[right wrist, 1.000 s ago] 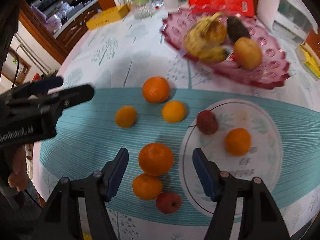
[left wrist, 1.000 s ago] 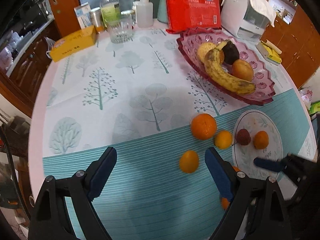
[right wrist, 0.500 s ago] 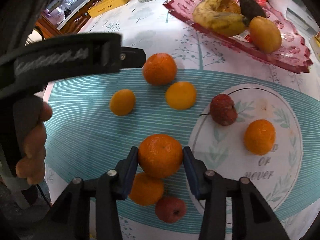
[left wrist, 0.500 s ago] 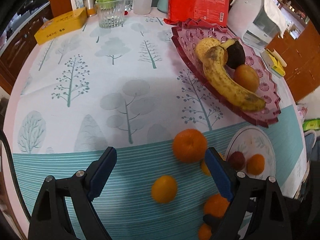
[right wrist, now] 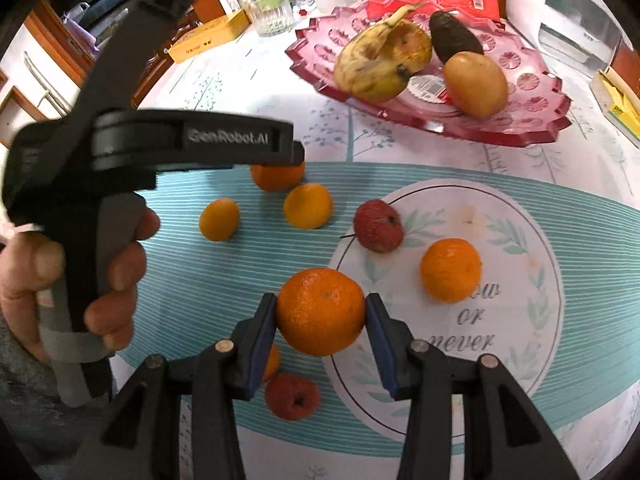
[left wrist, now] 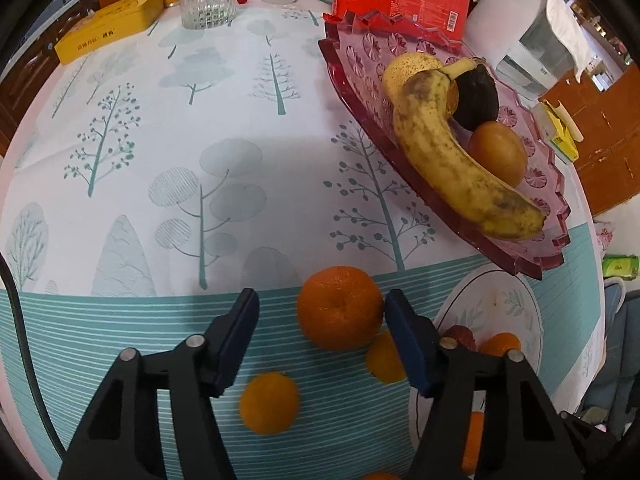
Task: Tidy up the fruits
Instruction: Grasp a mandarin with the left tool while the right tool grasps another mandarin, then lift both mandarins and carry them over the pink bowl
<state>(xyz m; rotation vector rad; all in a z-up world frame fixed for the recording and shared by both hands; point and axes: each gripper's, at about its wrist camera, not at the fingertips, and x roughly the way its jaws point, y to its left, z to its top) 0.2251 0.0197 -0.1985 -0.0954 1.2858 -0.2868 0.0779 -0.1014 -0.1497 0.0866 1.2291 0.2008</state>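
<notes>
Oranges lie scattered on the teal-striped cloth (right wrist: 224, 280) beside the round white plate (right wrist: 520, 320). The right gripper (right wrist: 321, 316) has both pads pressed on one big orange (right wrist: 320, 310) at the plate's edge. The left gripper (left wrist: 322, 316) stands wide open around another large orange (left wrist: 339, 312), its right pad just beside the fruit, the left pad apart.
</notes>
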